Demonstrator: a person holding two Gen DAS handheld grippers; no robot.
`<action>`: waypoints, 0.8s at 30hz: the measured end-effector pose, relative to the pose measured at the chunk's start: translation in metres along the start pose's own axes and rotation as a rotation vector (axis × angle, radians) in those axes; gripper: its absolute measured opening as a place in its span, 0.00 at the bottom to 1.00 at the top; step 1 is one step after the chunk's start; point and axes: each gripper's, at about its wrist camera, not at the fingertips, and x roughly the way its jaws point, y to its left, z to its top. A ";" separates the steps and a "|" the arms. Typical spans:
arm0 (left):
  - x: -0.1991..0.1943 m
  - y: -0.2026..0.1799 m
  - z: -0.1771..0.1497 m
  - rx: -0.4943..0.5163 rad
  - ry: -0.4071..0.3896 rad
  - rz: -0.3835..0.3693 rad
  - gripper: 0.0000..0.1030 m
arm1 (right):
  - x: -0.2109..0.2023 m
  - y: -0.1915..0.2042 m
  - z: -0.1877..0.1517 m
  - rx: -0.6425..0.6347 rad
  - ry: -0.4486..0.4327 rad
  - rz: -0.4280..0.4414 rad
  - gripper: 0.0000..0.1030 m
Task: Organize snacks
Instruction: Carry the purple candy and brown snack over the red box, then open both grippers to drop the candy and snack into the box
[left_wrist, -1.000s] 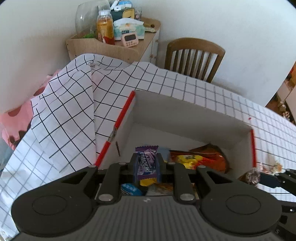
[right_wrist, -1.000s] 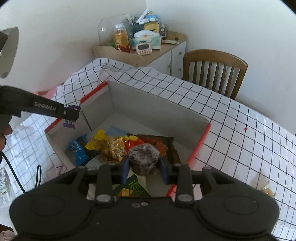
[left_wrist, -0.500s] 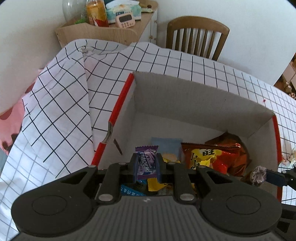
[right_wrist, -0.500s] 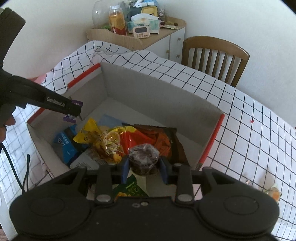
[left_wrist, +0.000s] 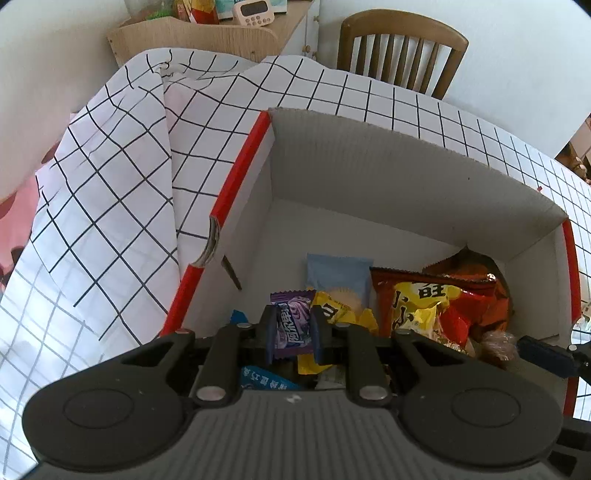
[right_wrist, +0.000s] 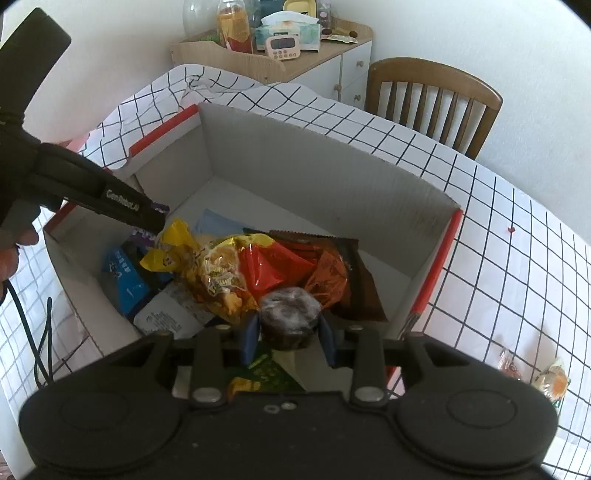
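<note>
We find the left gripper (left_wrist: 293, 326) clamped on a small purple foil candy wrapper (left_wrist: 293, 317), held over the left end of the open white cardboard box with red edges (left_wrist: 236, 188). The right gripper (right_wrist: 289, 334) holds a round dark chocolate cake in clear wrap (right_wrist: 289, 312) over the box's right part; its jaws are opening, though the pads appear to touch the cake yet.

In our judgement both snacks should be let go low over the pile, the candy clear of the left wall.

Inside, left to right, we note a blue packet (right_wrist: 123, 271), a pale blue sachet (left_wrist: 338, 275), a yellow bag (right_wrist: 177, 245), a red-and-yellow crisp bag (left_wrist: 424, 306) and an orange-brown pouch (left_wrist: 480, 271). Two wrapped sweets (right_wrist: 533, 373) lie outside on the checked tablecloth (left_wrist: 110, 206).
</note>
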 end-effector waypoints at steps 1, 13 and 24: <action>0.000 0.000 0.000 -0.002 0.002 0.001 0.18 | 0.000 0.000 0.000 0.002 0.000 0.001 0.34; -0.019 0.004 -0.010 -0.031 -0.033 -0.043 0.25 | -0.023 -0.006 -0.003 0.037 -0.042 0.011 0.42; -0.059 -0.008 -0.027 -0.045 -0.113 -0.068 0.26 | -0.060 -0.016 -0.012 0.057 -0.113 0.035 0.49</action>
